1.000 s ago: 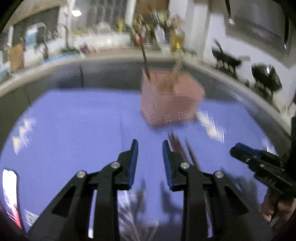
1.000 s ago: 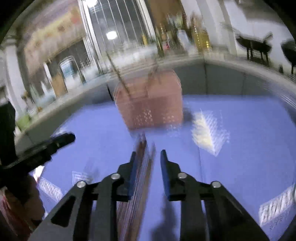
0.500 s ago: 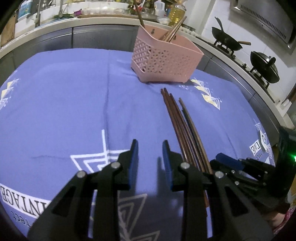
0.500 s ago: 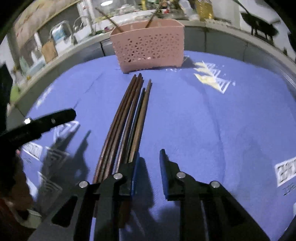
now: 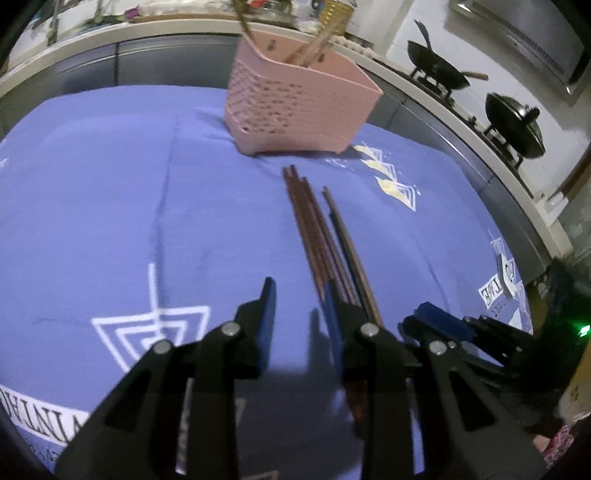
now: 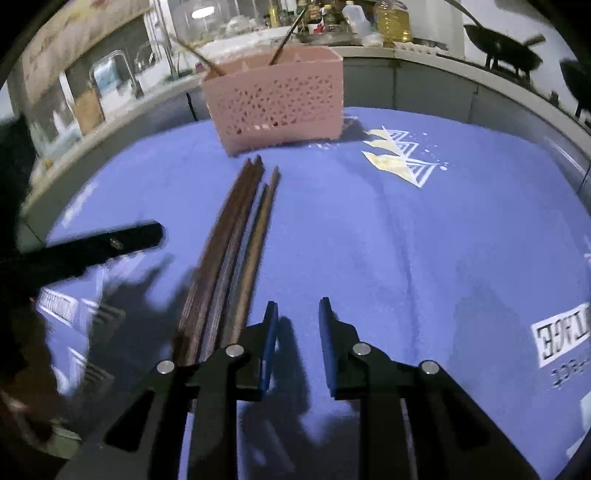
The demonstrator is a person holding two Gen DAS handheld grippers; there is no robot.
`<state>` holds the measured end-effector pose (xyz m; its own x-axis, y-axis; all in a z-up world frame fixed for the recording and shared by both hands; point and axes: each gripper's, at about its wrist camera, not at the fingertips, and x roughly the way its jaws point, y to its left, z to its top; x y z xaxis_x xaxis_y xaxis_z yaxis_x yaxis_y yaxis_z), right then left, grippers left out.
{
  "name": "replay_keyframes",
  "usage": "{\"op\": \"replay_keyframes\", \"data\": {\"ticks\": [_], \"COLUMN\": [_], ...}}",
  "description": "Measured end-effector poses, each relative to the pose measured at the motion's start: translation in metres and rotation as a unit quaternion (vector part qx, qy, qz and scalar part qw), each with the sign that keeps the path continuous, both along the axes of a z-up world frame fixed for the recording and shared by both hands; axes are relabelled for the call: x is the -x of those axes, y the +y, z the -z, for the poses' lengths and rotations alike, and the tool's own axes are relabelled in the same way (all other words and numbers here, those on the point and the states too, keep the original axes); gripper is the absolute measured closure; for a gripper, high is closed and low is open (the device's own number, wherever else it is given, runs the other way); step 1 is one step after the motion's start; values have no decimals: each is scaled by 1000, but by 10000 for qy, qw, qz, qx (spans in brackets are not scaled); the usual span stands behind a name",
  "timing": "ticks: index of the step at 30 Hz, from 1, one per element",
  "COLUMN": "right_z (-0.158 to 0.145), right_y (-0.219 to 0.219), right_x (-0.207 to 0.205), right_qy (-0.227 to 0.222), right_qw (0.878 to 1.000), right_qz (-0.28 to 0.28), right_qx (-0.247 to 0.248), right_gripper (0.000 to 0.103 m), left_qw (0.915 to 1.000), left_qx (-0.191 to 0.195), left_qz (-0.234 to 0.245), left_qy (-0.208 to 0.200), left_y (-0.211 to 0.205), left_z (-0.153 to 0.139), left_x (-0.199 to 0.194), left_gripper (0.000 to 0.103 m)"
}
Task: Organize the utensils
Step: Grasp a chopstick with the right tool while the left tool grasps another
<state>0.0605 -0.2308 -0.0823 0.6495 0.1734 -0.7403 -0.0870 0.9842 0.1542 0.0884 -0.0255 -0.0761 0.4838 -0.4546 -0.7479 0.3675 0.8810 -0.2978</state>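
Several dark brown chopsticks (image 5: 325, 236) lie side by side on the blue tablecloth (image 5: 110, 206), tips toward a pink perforated basket (image 5: 295, 107) that holds a few chopsticks upright. My left gripper (image 5: 299, 299) is open and empty, low over the cloth, its right finger just over the near ends of the chopsticks. In the right wrist view the chopsticks (image 6: 236, 243) lie just left of my right gripper (image 6: 295, 314), which is open and empty. The basket (image 6: 277, 99) stands beyond them. The right gripper also shows in the left wrist view (image 5: 436, 321).
Grey counter edge (image 5: 147, 62) runs behind the cloth. Two black woks (image 5: 513, 125) sit on a stove at the right. Bottles (image 6: 391, 22) stand on the back counter. The left gripper's finger (image 6: 110, 243) shows at the left of the right wrist view.
Both grippers have dropped low toward the cloth and closed in on the near ends of the chopsticks. The left gripper has shifted right over them. Both stay open.
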Motion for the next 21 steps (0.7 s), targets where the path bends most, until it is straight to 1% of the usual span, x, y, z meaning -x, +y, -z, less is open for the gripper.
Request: {"op": "replay_keyframes", "data": {"ticks": [2,4,7,8,10,13,15,17,18,20,21], "right_z": [-3,-5,-1,3,5,5,6,7,10,11,11], "right_y": [3,11,22,23,22,19,18,23,25,34,35], "right_x": [0,-1,1,0,1,1,1,3,3,7,8], "right_qy": [0,-7,4,55,-53,-78,-85,-107,-123,-265,-305], "right_qw": [9996,9990,9986,9985,9988,9991,9990,9986,9983,9959,9951], "right_qz": [-165,-332,-525,-549,-483,-400,-427,-480,-501,-571,-596], "right_qx": [-245,-297,-115,-67,103,146,127,214,289,646,731], "right_gripper": [80,80,80,80,80,80,80,80,80,80,80], "left_qw": [9999,9996,9987,9979,9967,9962,9956,9949,9944,9929,9926], "left_qx": [-111,-234,-473,-629,-799,-859,-928,-997,-1035,-1161,-1180], "left_qz": [65,134,165,139,82,68,54,16,-11,-65,-57], "left_qy": [2,28,3,3,-80,-101,-133,-173,-196,-258,-266], "left_y": [-9,-20,-33,-36,-38,-40,-43,-45,-45,-47,-49], "left_z": [3,7,13,17,19,19,18,18,18,18,19], "left_x": [0,-1,-1,-2,-2,-2,-2,-4,-5,-7,-7], "left_gripper": [78,78,78,78,78,78,78,78,78,78,78]}}
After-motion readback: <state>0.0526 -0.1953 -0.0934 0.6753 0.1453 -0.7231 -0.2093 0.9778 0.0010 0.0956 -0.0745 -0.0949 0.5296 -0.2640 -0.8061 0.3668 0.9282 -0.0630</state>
